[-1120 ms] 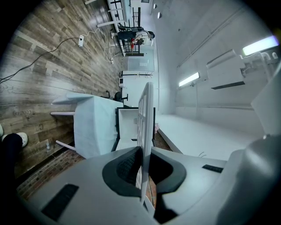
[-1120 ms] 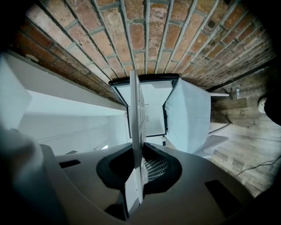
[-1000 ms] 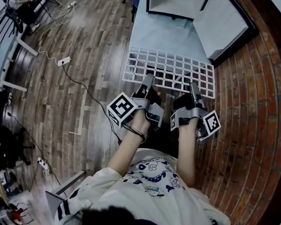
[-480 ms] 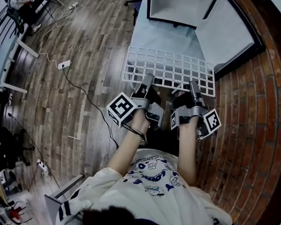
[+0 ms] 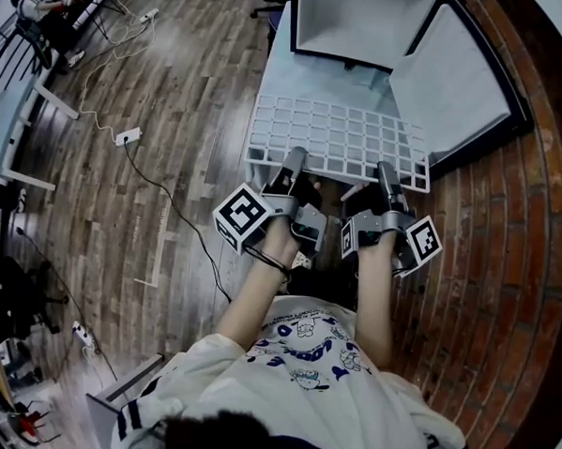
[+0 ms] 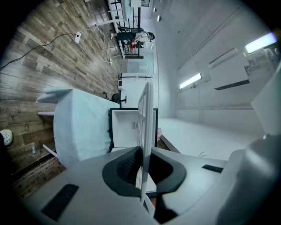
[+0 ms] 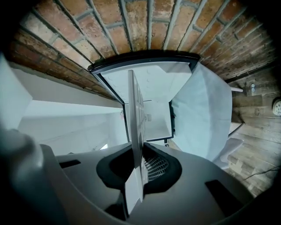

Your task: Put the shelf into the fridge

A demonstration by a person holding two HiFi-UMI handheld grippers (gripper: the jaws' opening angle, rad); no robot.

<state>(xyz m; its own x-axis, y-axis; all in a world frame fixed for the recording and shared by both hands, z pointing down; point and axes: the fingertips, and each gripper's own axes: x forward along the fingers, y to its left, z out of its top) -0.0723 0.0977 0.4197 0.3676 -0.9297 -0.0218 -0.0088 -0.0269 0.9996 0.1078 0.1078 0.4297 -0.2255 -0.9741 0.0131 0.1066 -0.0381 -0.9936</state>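
Observation:
A white wire-grid shelf (image 5: pixel 340 142) is held level in front of the open fridge (image 5: pixel 362 21). My left gripper (image 5: pixel 295 158) is shut on its near edge at the left, and my right gripper (image 5: pixel 385 170) is shut on the same edge at the right. In the left gripper view the shelf (image 6: pixel 146 118) runs edge-on from between the jaws toward the white fridge interior (image 6: pixel 125 132). The right gripper view shows the shelf (image 7: pixel 135 127) edge-on too, pointing at the fridge opening (image 7: pixel 153 114). The fridge door (image 5: pixel 467 74) stands swung open to the right.
The fridge rests on a table with a pale cloth (image 5: pixel 312 78). A brick wall (image 5: pixel 513 278) curves along the right. Cables and a power strip (image 5: pixel 128 136) lie on the wooden floor at the left, with desks (image 5: pixel 14 111) beyond.
Both grippers have carried the shelf a little farther forward toward the fridge opening; the fridge interior now shows nearer the shelf's far edge.

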